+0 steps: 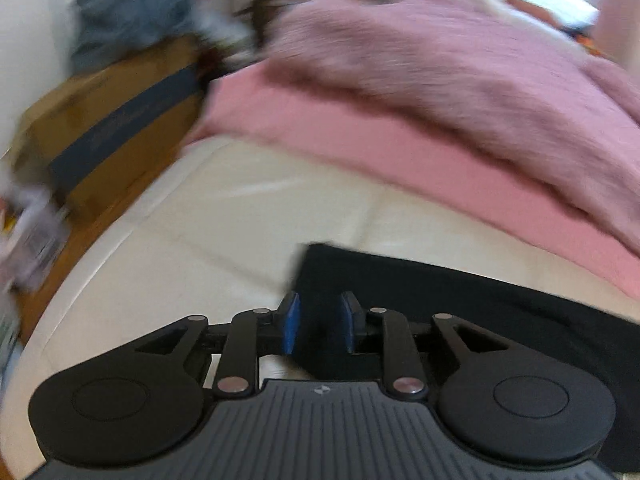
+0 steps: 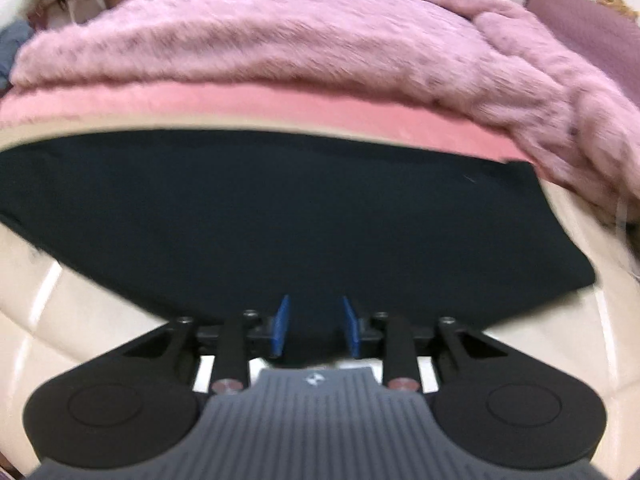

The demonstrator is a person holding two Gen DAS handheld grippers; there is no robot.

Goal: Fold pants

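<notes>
We hold two grippers over a cream padded surface [image 2: 100,312], where the black pants [image 2: 280,216] lie flat as a broad dark slab, their far edge running along a pink sheet [image 2: 280,108] and a fluffy mauve blanket [image 2: 300,40] piled beyond it. Our right gripper [image 2: 316,326] hangs above the near edge of the pants with its blue pads [image 2: 281,324] parted by a modest gap; dark cloth shows behind that gap, but the pads do not press on it, so we have hold of nothing there. Our left gripper [image 1: 319,322] sits over the left end of the same pants [image 1: 460,300], close to a corner of the cloth, and its blue pads [image 1: 291,322] likewise stand a little apart, with black fabric seen in the space between them; in this blurred view we cannot tell whether any fold is actually caught. Off to the left of the bed we see a brown cardboard box [image 1: 108,120] with a grey-blue heap of clothing [image 1: 132,12] on top.
</notes>
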